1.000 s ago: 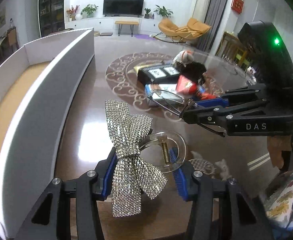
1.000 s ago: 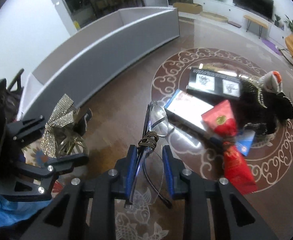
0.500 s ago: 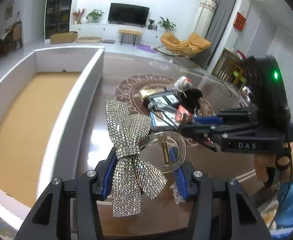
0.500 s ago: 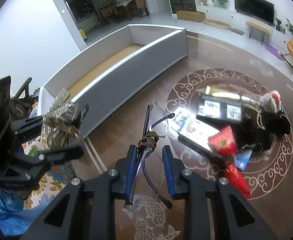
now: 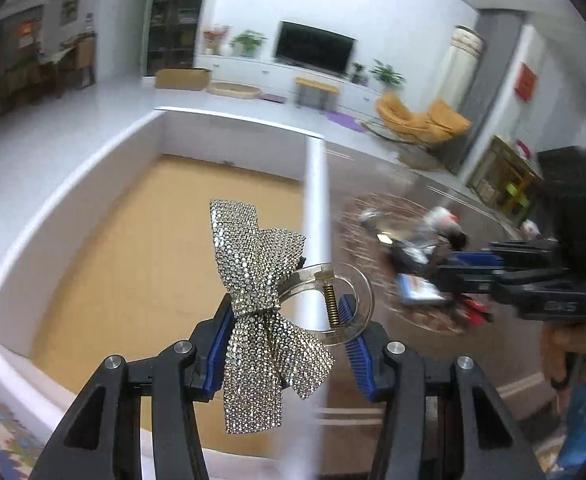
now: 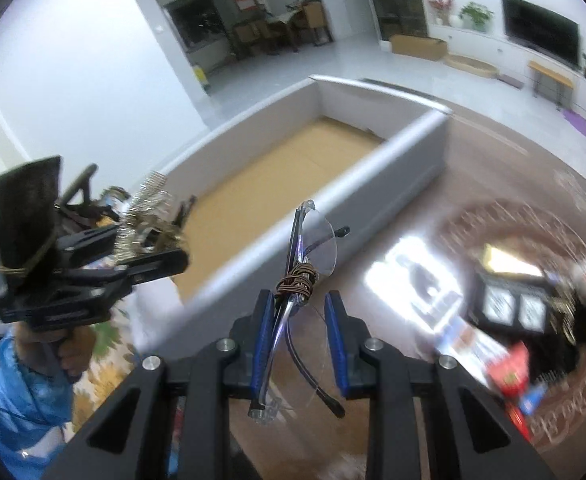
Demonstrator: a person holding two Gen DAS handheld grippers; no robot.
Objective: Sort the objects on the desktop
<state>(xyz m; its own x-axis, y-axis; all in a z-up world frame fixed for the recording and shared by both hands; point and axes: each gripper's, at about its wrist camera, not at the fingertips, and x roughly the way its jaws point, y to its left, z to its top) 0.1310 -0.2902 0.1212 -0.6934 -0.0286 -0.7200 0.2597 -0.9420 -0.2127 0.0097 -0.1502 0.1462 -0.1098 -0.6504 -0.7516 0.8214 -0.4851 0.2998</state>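
My left gripper (image 5: 289, 320) is shut on a hair clip with a silver rhinestone bow (image 5: 261, 280) and a clear plastic claw with a spring. It hangs over the right wall of a white box (image 5: 315, 200) with a bare brown floor. My right gripper (image 6: 299, 308) is shut on folded rimless glasses (image 6: 313, 240) with a brown hair tie (image 6: 297, 282) wound round them. It is above the table, just to the right of the box wall (image 6: 333, 200). Each wrist view shows the other gripper: the left gripper (image 6: 173, 240) with the bow (image 6: 145, 204), and the right gripper (image 5: 453, 272).
A blurred heap of objects (image 5: 417, 256) lies on the patterned round table: a black box (image 6: 509, 308), a red packet (image 6: 509, 368), a blue-edged booklet and a dark furry thing. A hand (image 6: 65, 356) and a blue sleeve are at lower left. A living room lies beyond.
Both grippers have risen and swung left toward the white box, still holding their objects. The box floor has come into full view and the heap on the table has dropped away to the right.
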